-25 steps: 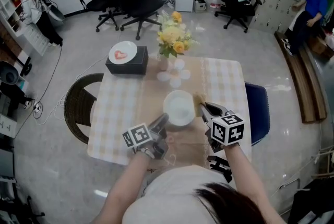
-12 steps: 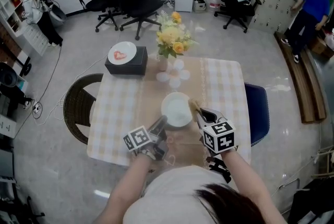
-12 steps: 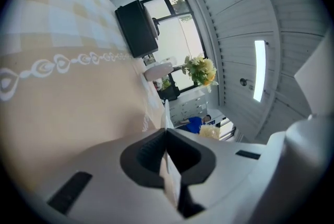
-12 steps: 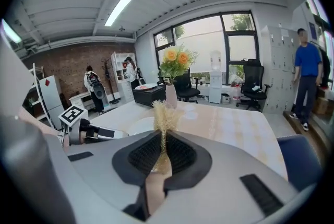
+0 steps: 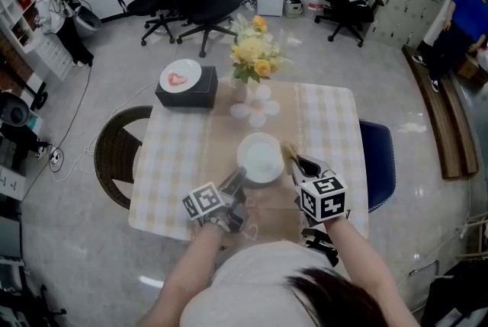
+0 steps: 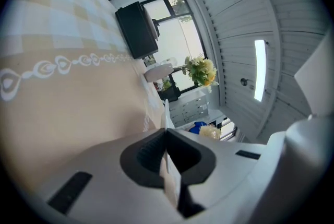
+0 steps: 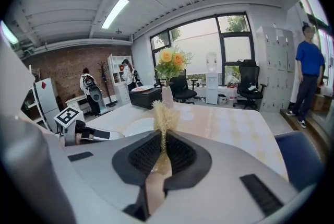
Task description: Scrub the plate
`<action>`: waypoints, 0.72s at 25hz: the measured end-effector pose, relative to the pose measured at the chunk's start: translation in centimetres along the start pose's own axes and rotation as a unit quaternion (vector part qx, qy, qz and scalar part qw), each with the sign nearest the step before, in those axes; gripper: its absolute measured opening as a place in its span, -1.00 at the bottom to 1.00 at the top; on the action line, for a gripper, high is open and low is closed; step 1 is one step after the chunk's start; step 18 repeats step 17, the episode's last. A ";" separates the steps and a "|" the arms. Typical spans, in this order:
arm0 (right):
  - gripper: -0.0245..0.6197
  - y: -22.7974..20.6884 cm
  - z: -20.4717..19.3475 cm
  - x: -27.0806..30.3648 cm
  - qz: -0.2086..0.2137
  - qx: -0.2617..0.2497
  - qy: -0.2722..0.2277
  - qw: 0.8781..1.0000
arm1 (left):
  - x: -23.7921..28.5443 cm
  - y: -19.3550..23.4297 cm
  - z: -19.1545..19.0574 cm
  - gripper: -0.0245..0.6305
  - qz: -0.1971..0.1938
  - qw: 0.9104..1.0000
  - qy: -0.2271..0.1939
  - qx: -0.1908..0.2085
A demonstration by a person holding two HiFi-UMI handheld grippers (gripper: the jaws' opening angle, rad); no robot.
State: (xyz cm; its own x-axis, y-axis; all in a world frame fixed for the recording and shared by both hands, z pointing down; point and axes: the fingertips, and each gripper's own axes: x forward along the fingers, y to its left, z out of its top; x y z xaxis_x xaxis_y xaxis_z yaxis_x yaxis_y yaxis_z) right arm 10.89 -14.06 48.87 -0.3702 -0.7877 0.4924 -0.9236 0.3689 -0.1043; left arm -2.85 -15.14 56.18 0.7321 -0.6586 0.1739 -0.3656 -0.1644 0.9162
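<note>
Left gripper (image 5: 233, 181) clamped on the near-left rim of the white plate (image 5: 261, 158), thin edge pinched between its jaws; plate sits mid-table (image 5: 328, 120) on the beige runner (image 5: 221, 127); right gripper (image 5: 302, 162) closed on a straw-bristle brush (image 5: 288, 152), tip just beside the plate's right rim, contact unclear; my read: both tools set, scrub strokes across the plate face left to do.

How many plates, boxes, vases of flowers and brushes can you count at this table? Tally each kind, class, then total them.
plates: 2 (white plate, heart plate)
black box: 1
vase of flowers: 1
brush: 1
Total: 5
</note>
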 end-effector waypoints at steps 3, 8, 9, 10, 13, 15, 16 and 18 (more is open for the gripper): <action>-0.82 0.0 0.0 -0.2 -0.001 -0.007 -0.003 1.000 | 0.0 0.0 0.0 -0.87 0.004 1.000 -0.001 -0.001; -0.82 0.4 0.0 -0.5 0.005 -0.022 -0.012 1.000 | 0.1 0.0 -0.1 -0.87 0.010 1.000 0.001 0.007; -0.82 0.5 0.1 -0.6 0.005 -0.023 -0.014 1.000 | 0.2 -0.1 -0.2 -0.87 0.011 1.000 0.003 0.009; -0.82 0.5 0.1 -0.6 0.006 -0.024 -0.016 1.000 | 0.2 -0.1 -0.2 -0.87 0.012 1.000 0.005 0.011; -0.82 0.8 0.3 -0.8 0.009 -0.030 -0.021 0.999 | 0.2 -0.1 -0.3 -0.87 0.014 1.000 0.008 0.016; -0.82 1.0 0.3 -0.9 0.011 -0.037 -0.021 0.999 | 0.2 -0.2 -0.3 -0.87 0.015 1.000 0.009 0.018; -0.82 1.1 0.3 -1.0 0.011 -0.039 -0.020 0.999 | 0.2 -0.3 -0.3 -0.87 0.015 1.000 0.010 0.019; -0.82 1.2 0.3 -1.0 0.011 -0.042 -0.020 0.999 | 0.3 -0.3 -0.4 -0.87 0.015 1.000 0.011 0.021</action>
